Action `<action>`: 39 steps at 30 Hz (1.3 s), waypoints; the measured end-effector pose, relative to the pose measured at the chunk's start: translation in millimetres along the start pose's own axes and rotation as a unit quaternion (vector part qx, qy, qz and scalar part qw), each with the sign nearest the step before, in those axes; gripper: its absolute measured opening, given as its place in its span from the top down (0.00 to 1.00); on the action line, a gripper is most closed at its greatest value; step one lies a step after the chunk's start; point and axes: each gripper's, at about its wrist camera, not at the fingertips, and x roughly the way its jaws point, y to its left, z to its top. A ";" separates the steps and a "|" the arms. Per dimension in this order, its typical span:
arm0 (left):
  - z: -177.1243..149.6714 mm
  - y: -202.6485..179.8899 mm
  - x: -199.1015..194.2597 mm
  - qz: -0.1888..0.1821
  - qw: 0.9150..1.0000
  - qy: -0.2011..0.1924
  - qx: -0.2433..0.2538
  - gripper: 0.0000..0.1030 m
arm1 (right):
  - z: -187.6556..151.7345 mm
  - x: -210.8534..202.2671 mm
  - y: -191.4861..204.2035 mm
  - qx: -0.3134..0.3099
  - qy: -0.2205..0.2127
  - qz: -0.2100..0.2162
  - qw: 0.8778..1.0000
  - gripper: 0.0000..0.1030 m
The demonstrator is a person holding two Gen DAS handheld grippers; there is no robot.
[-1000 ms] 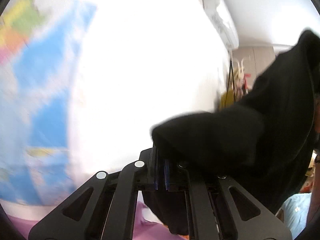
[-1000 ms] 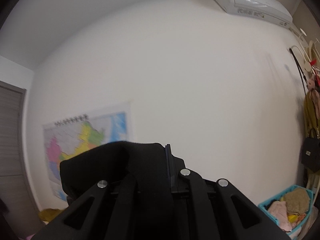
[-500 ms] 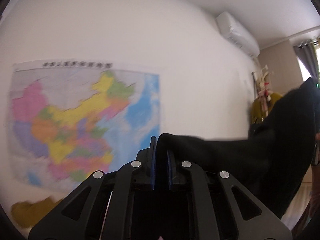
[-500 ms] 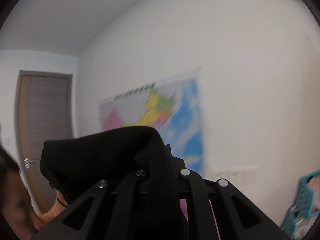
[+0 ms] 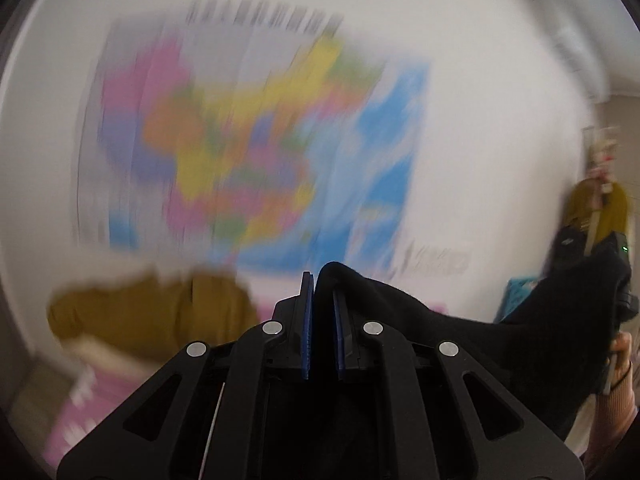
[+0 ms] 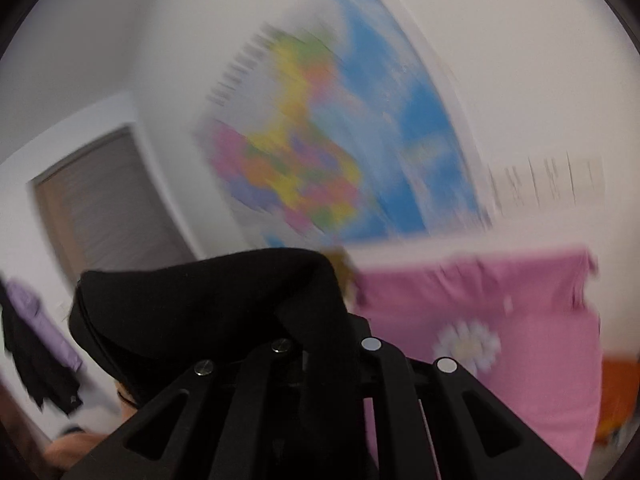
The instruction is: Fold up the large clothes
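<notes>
A black garment (image 5: 440, 332) hangs stretched between both grippers. In the left wrist view my left gripper (image 5: 322, 292) is shut on one edge of it, the cloth pinched between the blue pads (image 5: 306, 320). From there the fabric runs right to a person's hand (image 5: 622, 354) at the frame's edge. In the right wrist view the black garment (image 6: 208, 300) drapes over my right gripper (image 6: 320, 320) and hides its fingertips; the cloth comes out from between the fingers and bunches to the left.
A bed with a pink daisy sheet (image 6: 520, 320) lies ahead below a wall map (image 5: 260, 152). A mustard garment (image 5: 152, 312) lies on it at the left. A door (image 6: 100, 208), hanging clothes (image 6: 32, 340), a blue basket (image 5: 516, 292) and a coat stand (image 5: 600, 208) surround it.
Both views have swung down from the upper wall toward the bed, now blurred with motion. The pink sheet and mustard garment came into view. Both grippers keep hold of the black garment.
</notes>
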 end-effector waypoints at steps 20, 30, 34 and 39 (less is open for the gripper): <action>-75.6 77.2 276.6 0.065 0.967 0.237 -0.068 0.92 | -20.4 194.9 -203.7 0.188 0.139 -0.099 0.967 0.95; -103.5 52.3 312.9 0.093 0.959 0.266 0.024 0.33 | -66.1 227.5 -274.6 0.240 0.203 -0.185 0.931 0.43; -87.9 41.1 282.9 0.029 0.970 0.241 0.035 0.18 | -49.3 178.3 -256.1 0.202 0.161 -0.187 0.948 0.28; -90.8 8.0 268.1 -0.086 0.958 0.266 0.060 0.11 | -57.5 130.5 -186.3 0.085 0.174 -0.159 0.968 0.21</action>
